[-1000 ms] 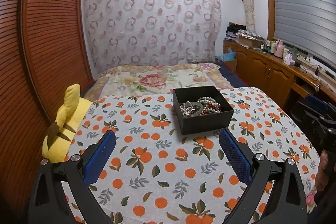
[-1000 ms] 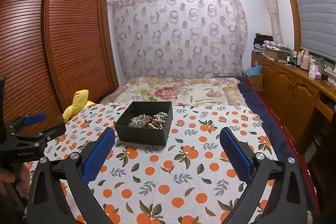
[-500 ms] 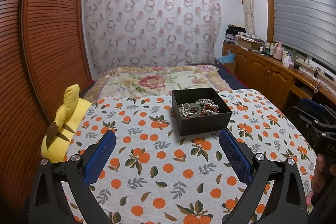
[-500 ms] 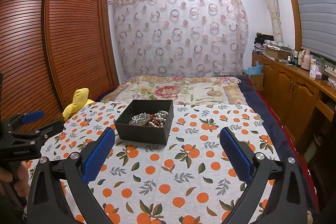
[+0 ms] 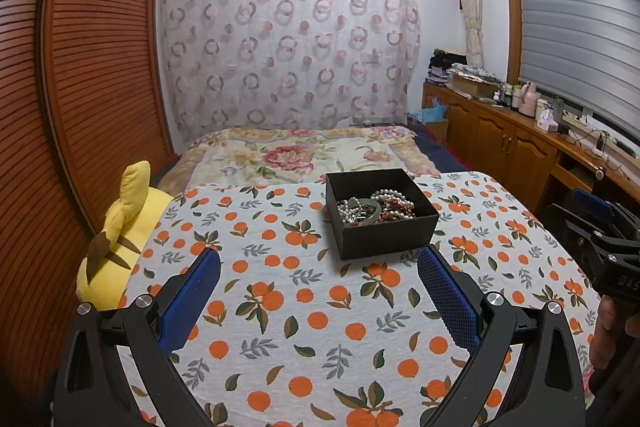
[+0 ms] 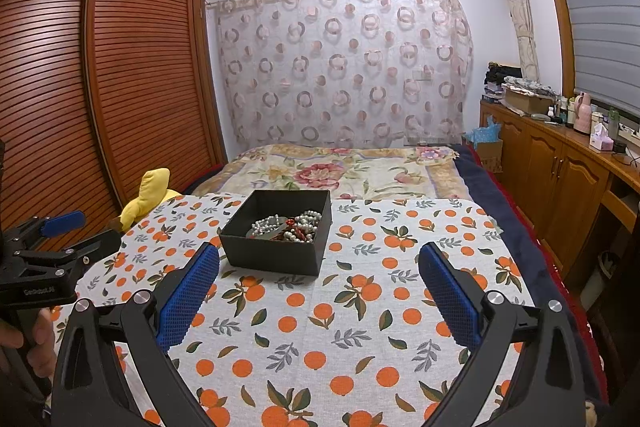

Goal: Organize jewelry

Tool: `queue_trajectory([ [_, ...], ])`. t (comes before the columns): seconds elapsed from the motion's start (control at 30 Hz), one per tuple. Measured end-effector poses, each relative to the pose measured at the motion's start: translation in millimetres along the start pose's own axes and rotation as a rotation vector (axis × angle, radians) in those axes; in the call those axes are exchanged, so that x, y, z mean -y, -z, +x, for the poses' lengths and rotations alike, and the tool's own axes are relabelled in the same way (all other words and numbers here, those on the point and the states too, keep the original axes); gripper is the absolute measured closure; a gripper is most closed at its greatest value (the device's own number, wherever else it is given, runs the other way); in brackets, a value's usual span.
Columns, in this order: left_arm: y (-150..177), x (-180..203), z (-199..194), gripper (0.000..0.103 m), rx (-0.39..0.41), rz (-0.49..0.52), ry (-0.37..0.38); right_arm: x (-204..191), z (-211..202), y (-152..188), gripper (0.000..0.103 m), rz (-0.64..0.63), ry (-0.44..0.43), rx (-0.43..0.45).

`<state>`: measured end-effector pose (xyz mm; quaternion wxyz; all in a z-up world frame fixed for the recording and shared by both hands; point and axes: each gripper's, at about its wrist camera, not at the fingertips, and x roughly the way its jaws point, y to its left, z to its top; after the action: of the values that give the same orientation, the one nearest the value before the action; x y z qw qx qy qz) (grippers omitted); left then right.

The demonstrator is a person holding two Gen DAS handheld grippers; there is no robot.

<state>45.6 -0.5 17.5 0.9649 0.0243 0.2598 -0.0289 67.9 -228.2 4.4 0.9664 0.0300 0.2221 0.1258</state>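
A black open box (image 5: 382, 231) stands on the table with the orange-print cloth (image 5: 304, 307). It holds a tangle of jewelry (image 5: 374, 209): pearl strands, red beads and a green bangle. The box also shows in the right wrist view (image 6: 276, 247), with the jewelry (image 6: 290, 225) inside. My left gripper (image 5: 318, 267) is open and empty, short of the box and a little to its left. My right gripper (image 6: 320, 267) is open and empty, short of the box and to its right. Each gripper shows at the edge of the other's view.
A yellow plush toy (image 5: 120, 227) lies at the table's left edge by the wooden wardrobe (image 5: 80, 87). A bed with a floral blanket (image 5: 304, 155) is beyond the table. Wooden cabinets (image 6: 560, 179) with clutter run along the right wall.
Both cameras have tilted slightly, so the box sits a little differently in each view. Both grippers stay open and empty. The box and jewelry have not moved.
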Motion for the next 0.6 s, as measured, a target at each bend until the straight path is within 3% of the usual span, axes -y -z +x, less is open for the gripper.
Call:
queue_trajectory([
  [0.6, -0.9, 2.9, -2.0, 0.008, 0.003, -0.001, 0.002, -0.4, 0.6, 0.7, 0.002, 0.002, 0.0, 0.0],
])
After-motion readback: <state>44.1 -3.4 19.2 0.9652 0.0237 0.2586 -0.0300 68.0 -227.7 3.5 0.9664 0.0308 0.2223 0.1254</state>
